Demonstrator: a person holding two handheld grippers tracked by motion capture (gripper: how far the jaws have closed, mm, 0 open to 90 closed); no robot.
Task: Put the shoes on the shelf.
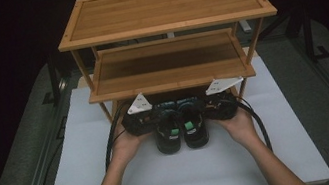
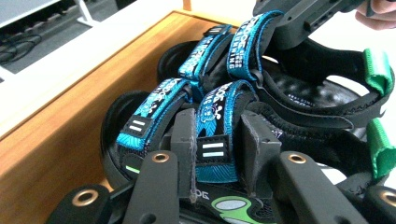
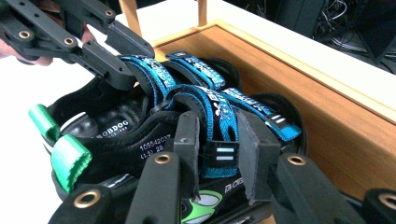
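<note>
Black sandals (image 1: 180, 129) with blue webbing straps and green heel loops sit as a pair at the centre of the high view, toes tucked under the lowest tier of the bamboo rack (image 1: 173, 65), soles on the white mat (image 1: 176, 176). I have my left gripper (image 2: 218, 140) pinching the blue strap (image 2: 212, 122) of the left sandal, and my right gripper (image 3: 219, 142) clamped the same way on the strap (image 3: 219, 126) of the other one, low in the middle of each gripper view. I judge them light, with soft, floppy uppers and a firmer sole, so each would hang and swing from its strap. The webbing looks grippy rather than slick. Holding near the strap's stitched tab seems the surest place.
</note>
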